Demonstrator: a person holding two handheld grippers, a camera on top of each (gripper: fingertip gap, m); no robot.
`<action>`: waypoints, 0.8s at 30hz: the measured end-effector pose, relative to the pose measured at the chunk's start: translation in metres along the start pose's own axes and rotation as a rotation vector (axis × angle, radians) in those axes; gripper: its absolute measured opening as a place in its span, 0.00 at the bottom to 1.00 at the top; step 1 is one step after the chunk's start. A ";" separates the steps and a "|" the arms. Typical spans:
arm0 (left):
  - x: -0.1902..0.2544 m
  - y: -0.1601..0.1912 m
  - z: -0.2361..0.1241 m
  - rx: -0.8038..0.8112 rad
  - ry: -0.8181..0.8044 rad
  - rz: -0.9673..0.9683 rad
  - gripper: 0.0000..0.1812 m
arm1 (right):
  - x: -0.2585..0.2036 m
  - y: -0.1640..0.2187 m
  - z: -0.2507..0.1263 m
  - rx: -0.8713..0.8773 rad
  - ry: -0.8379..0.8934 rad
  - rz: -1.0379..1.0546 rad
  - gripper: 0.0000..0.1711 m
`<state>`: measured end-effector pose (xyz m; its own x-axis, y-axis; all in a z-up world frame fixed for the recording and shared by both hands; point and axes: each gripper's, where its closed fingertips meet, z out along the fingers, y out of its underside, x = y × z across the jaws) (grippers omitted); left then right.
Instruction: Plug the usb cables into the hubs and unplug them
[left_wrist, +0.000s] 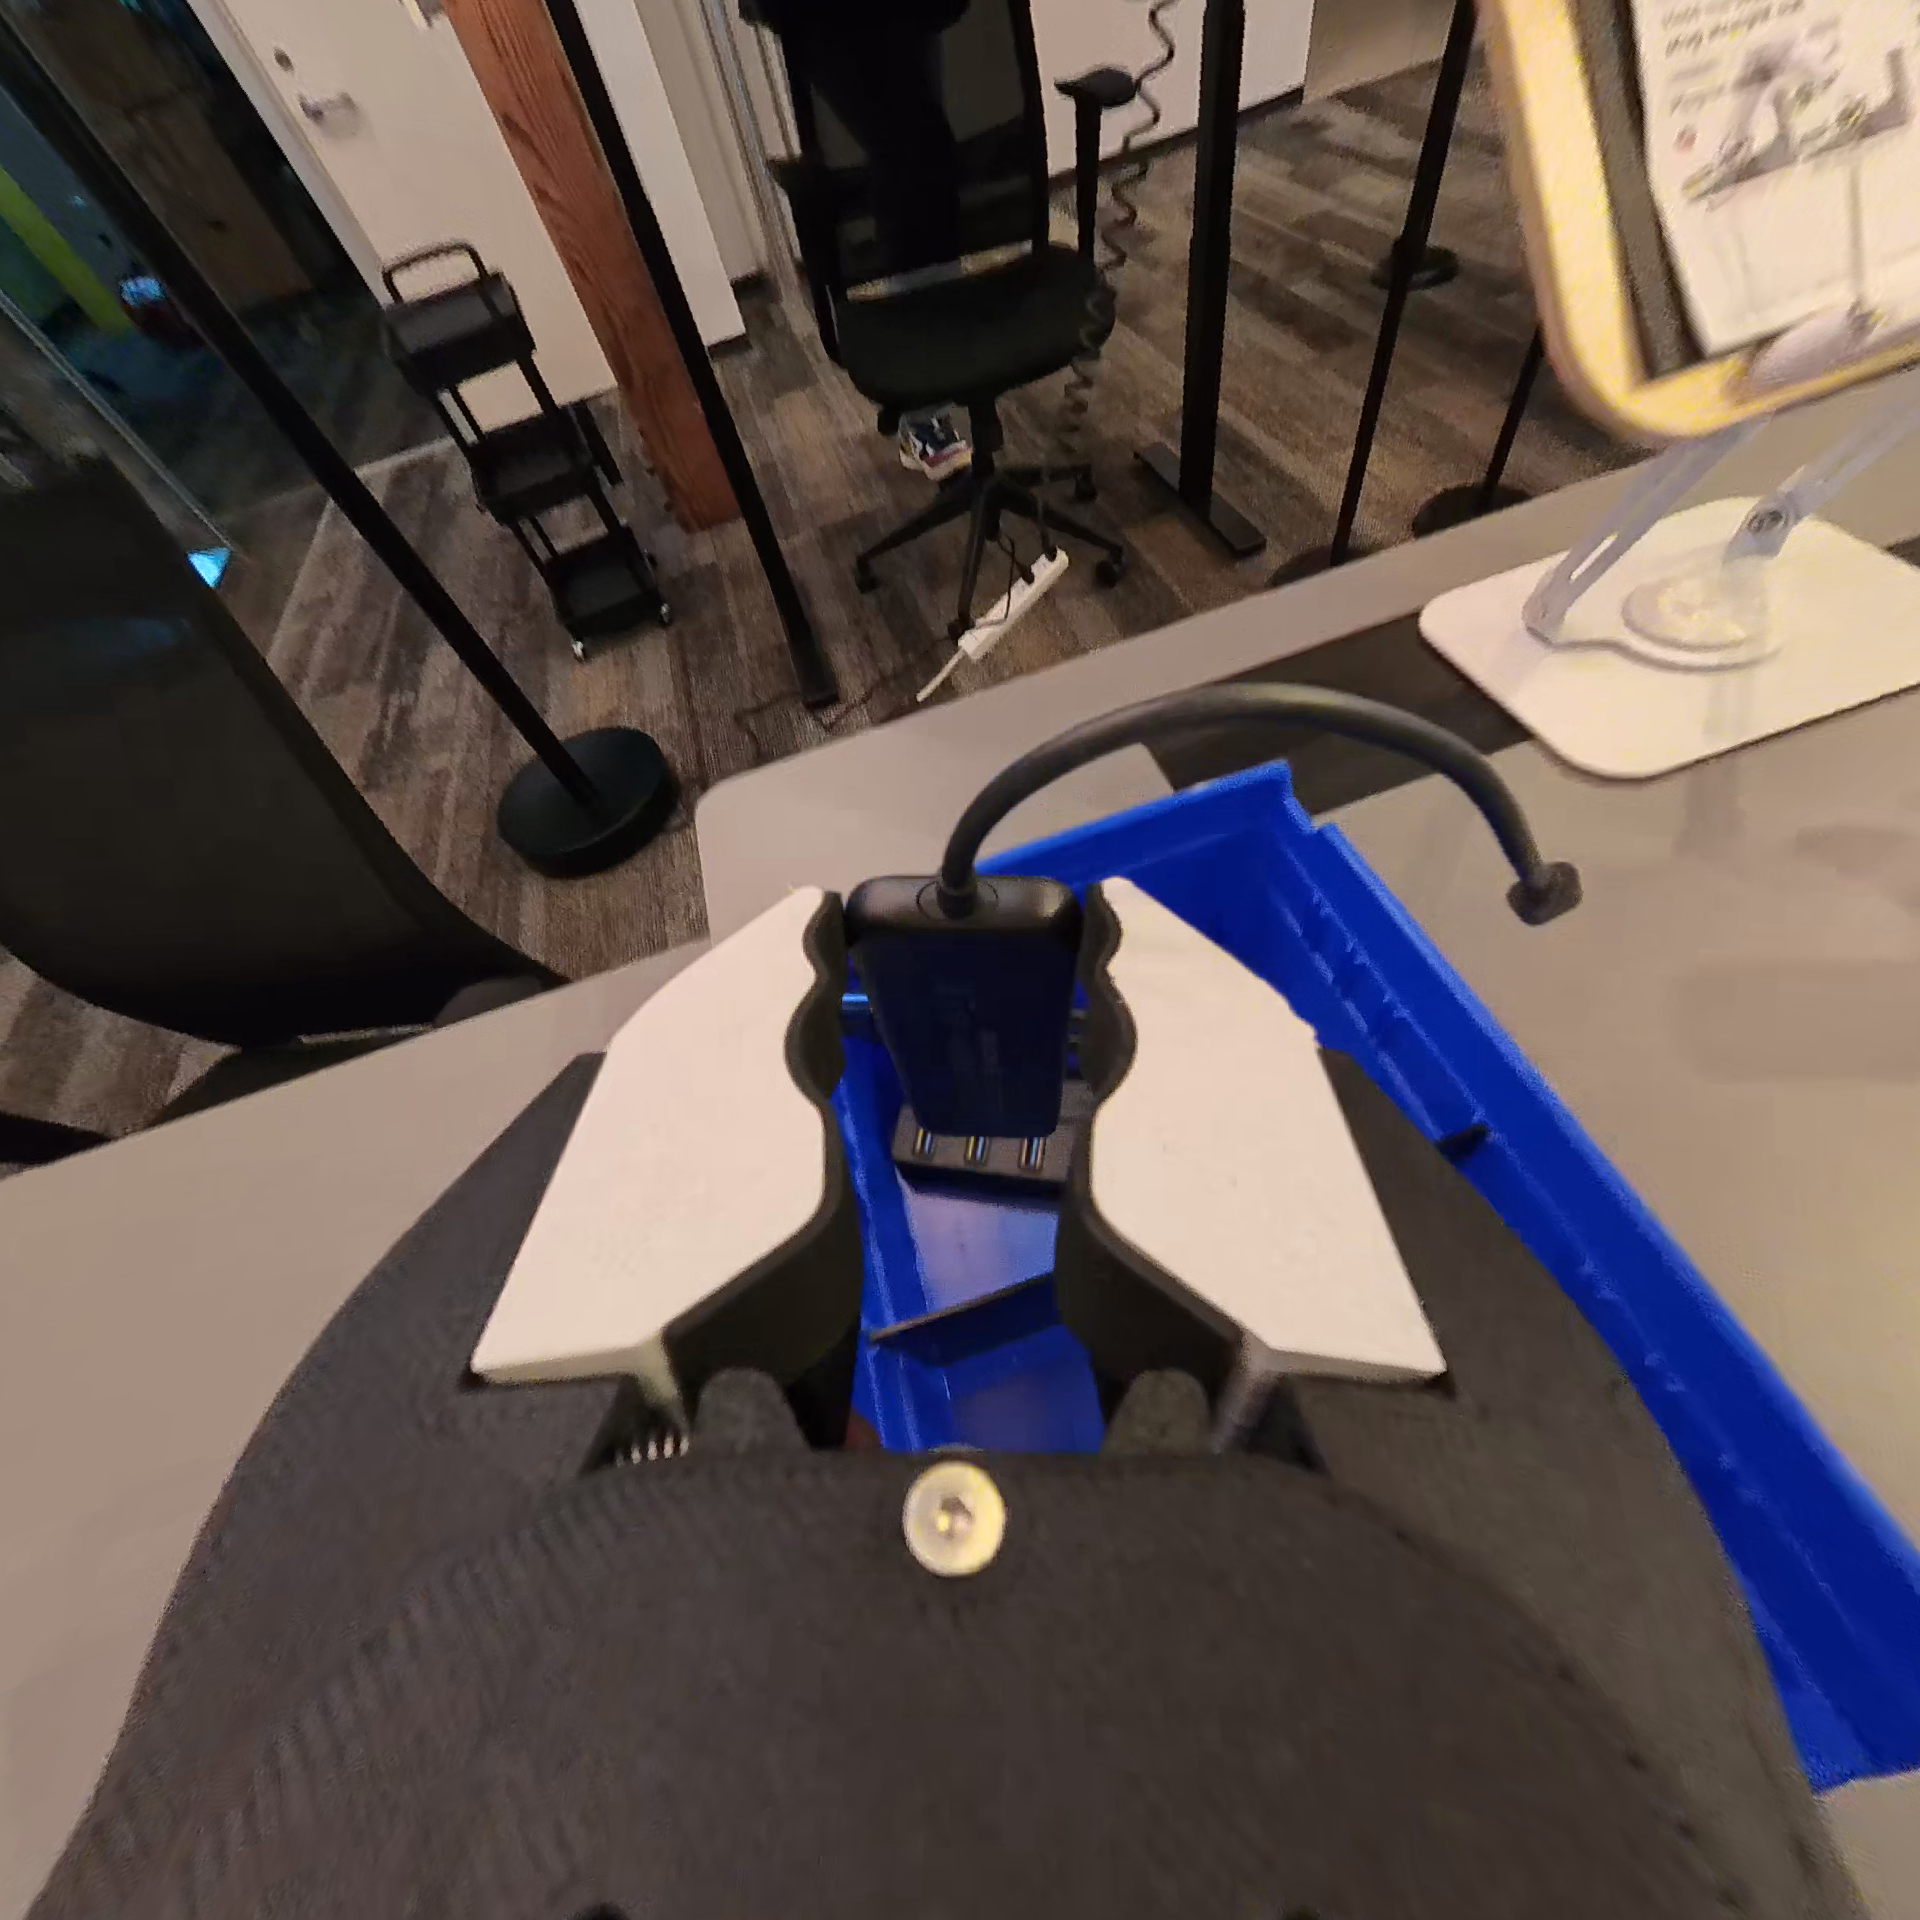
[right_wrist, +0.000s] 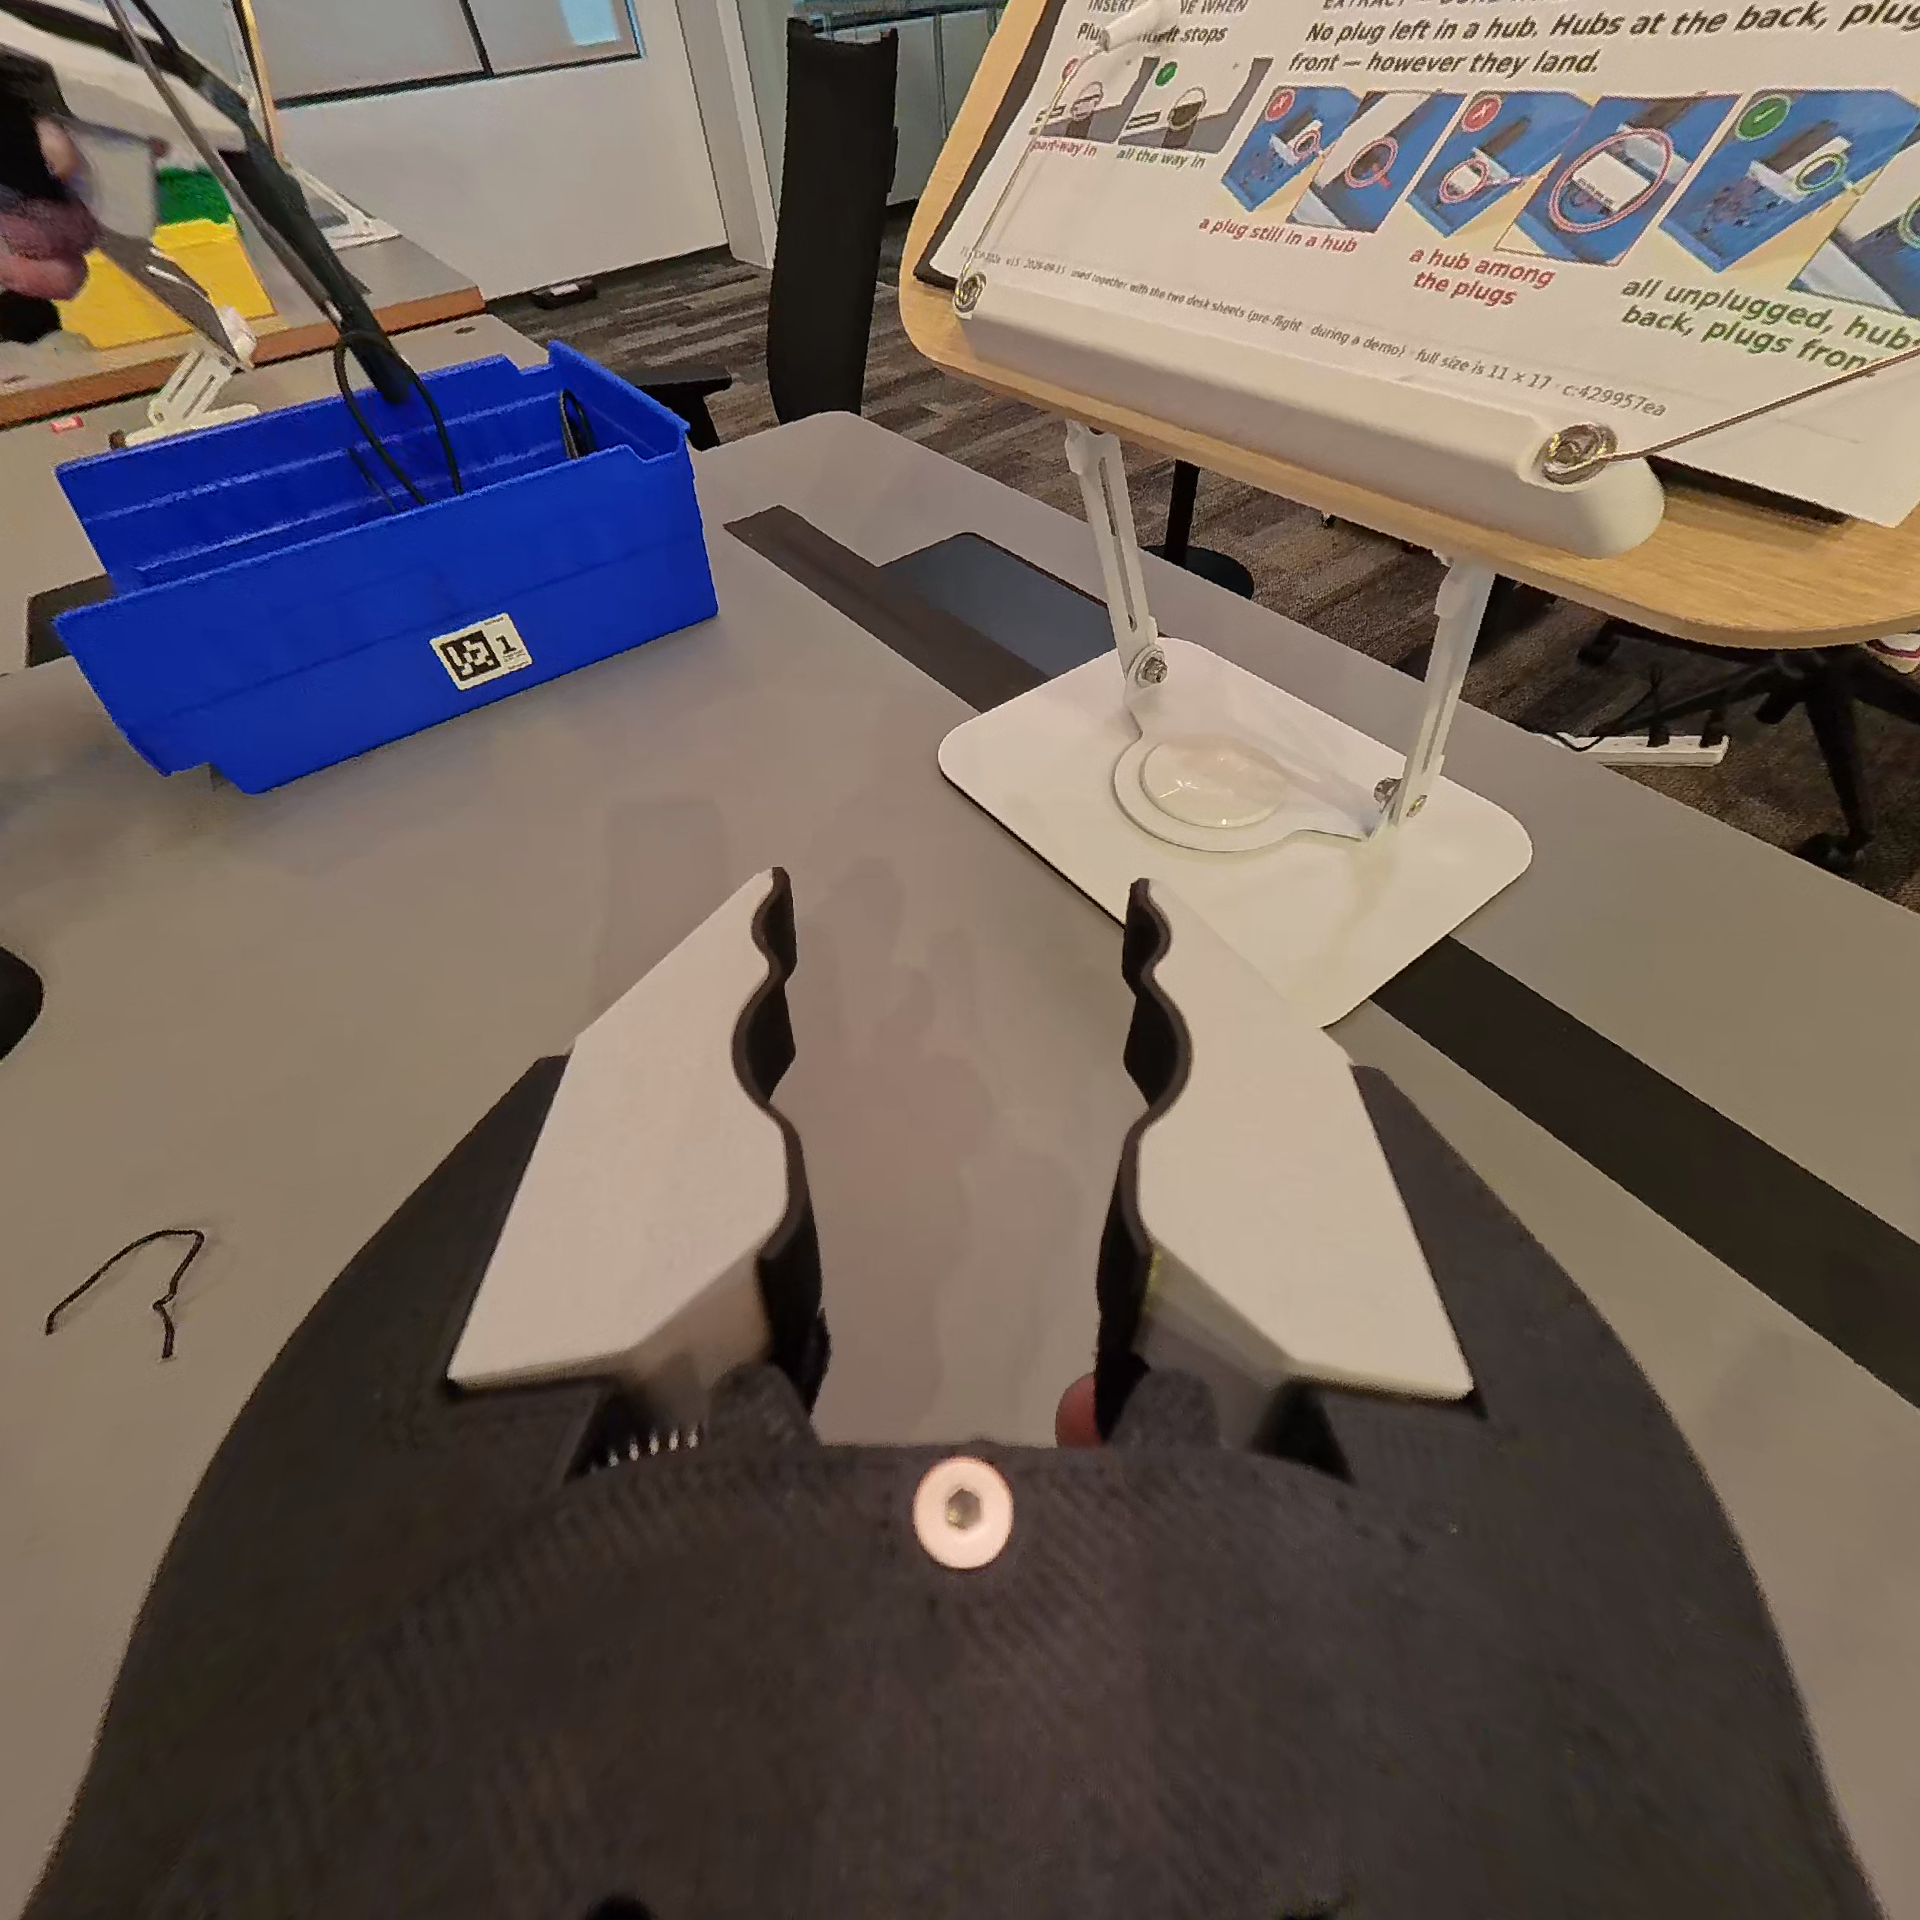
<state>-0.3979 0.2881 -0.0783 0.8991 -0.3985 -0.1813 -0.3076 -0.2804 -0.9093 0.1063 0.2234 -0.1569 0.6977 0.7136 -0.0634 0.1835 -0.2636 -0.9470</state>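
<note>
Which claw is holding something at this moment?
The left claw: it is shut on the black USB hub, held above the blue bin, its cable arching away. The right claw is open and empty over the grey table.

I was working in an office: swivel chair (left_wrist: 956, 301) at 12 o'clock, carpet tile floor (left_wrist: 343, 644), grey desk (right_wrist: 727, 852), glass partition (left_wrist: 135, 416) at 10.

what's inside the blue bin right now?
In the right wrist view, the blue bin holds dark cables looping above its dividers. Its floor and any hubs lying there are hidden behind the front wall. The left tongs hold one hub above it.
</note>
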 end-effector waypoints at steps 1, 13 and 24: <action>0.001 -0.011 -0.003 0.024 -0.001 0.003 0.24 | 0.000 -0.001 -0.001 0.003 0.001 -0.001 0.36; 0.148 -0.131 -0.022 0.282 0.272 0.125 0.24 | -0.022 -0.030 -0.012 0.071 -0.017 -0.090 0.38; 0.309 -0.160 -0.008 0.450 0.711 0.132 0.24 | -0.067 -0.051 -0.012 0.152 -0.138 -0.144 0.39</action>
<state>-0.0733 0.2029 0.0139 0.4089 -0.8993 -0.1550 -0.1080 0.1209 -0.9868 0.0584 0.1808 -0.1009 0.5690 0.8212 0.0434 0.1605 -0.0592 -0.9853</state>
